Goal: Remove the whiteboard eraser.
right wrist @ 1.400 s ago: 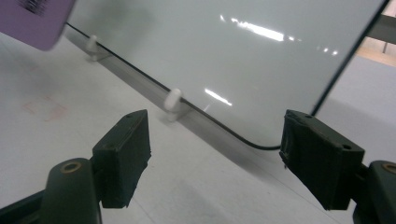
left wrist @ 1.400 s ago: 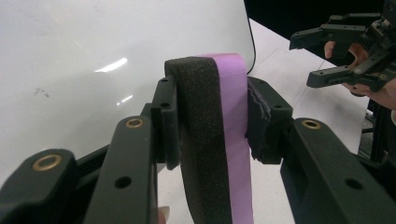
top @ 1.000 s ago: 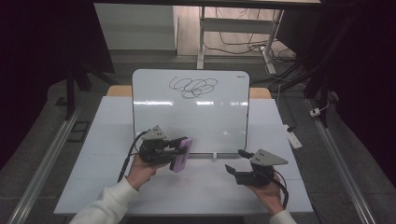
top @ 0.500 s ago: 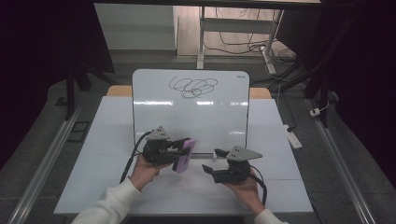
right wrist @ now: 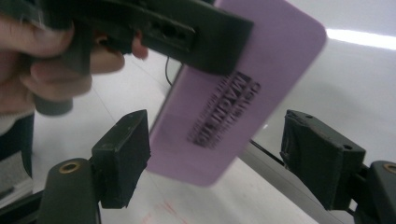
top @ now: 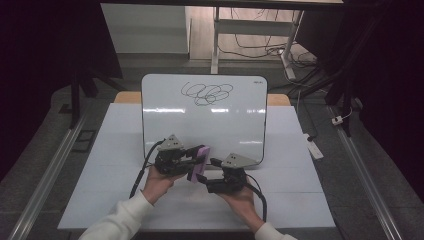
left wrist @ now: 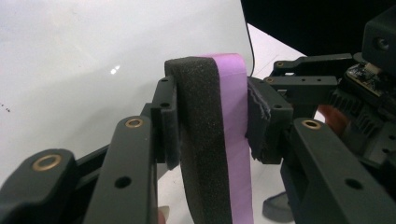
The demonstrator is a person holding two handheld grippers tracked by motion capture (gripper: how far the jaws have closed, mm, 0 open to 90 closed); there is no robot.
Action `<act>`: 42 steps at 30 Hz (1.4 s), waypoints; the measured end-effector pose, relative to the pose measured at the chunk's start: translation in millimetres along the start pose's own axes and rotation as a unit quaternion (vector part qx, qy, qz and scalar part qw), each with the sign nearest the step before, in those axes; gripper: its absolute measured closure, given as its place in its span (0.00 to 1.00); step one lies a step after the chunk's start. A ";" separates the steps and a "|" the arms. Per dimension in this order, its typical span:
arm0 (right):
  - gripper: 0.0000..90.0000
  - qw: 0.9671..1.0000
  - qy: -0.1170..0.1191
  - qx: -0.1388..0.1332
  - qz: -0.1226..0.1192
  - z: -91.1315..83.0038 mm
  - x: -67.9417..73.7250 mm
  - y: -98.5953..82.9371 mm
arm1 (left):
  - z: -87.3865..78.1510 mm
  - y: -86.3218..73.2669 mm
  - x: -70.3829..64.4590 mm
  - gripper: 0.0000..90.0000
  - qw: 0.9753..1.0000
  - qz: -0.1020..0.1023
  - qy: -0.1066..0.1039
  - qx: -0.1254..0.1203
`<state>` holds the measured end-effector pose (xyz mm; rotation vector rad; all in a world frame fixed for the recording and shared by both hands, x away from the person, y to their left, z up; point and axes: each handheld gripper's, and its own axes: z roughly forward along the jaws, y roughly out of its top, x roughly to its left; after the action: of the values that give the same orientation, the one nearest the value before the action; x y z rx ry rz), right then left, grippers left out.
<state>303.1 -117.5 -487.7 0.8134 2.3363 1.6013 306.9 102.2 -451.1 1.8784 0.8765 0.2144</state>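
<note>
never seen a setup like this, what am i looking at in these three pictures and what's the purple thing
A person sits at a white table and holds a hand-operated grasping tool in each hand; there is no robot arm. The high view looks down from above: the left tool is at the left, the right tool beside it. The other two pictures come from small cameras riding on each tool, looking along its black jaws.

A whiteboard stands upright on the table, with a black scribble near its top.

The purple thing is a whiteboard eraser, purple-backed with a dark foam pad. The left tool's jaws are shut on it across its thickness. In the right gripper view, the right tool's jaws stand open on either side of the eraser's lower end, apparently to take it over.
</note>
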 end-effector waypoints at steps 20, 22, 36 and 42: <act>0.40 0.999 -0.032 -0.010 0.037 4.1 0.5 6.7 | 0.1 -2.4 -6.7 0.66 1.000 0.010 0.012 -0.012; 0.41 0.999 -0.038 -0.011 0.028 3.0 1.1 7.0 | -0.3 -2.5 -6.2 0.65 1.000 0.010 0.011 -0.013; 0.44 0.998 -0.052 -0.016 -0.020 -8.7 -2.7 12.1 | -37.1 -15.3 9.4 0.26 1.000 0.016 -0.008 -0.009; 0.44 0.998 -0.057 -0.027 -0.021 -17.7 -10.0 14.0 | -56.0 -35.0 19.7 0.24 1.000 0.013 0.003 0.006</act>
<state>308.1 -133.4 -469.5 0.8146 2.2065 1.5520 276.2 163.4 -458.7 1.9022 0.8609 0.2311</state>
